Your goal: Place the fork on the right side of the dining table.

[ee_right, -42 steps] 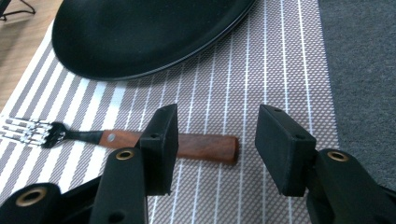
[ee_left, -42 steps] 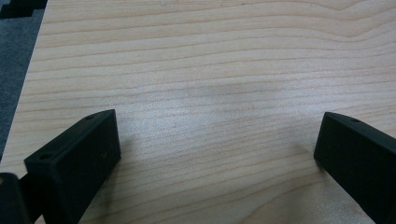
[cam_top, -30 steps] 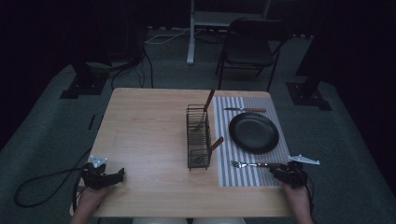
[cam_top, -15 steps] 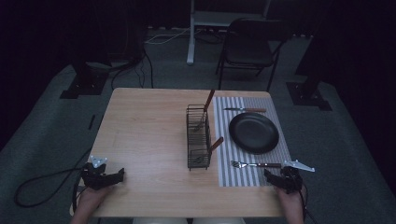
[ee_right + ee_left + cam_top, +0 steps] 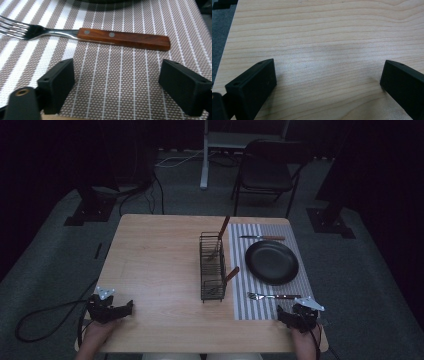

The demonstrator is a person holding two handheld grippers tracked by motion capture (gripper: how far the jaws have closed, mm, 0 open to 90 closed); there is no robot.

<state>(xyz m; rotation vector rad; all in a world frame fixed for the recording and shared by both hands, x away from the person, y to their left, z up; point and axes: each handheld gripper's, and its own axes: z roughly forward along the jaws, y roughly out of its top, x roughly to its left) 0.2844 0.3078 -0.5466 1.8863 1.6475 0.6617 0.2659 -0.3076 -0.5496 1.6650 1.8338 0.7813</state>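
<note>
R gripper [image 5: 298, 314] has pulled back toward table edge off the fork [image 5: 100, 36], jaws wide w/ nothing held, fork lying on mat [image 5: 120, 82] just ahead, prob. deliberately set beside plate [image 5: 271, 262]; L gripper [image 5: 111, 309] idle, jaws wide.

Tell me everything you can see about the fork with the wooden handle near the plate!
The fork lies flat on the striped placemat, just in front of the black plate. Its shiny metal tines point toward the wire rack. The reddish-brown wooden handle has two metal rivets. The right gripper sits open just short of it, not touching.
</note>
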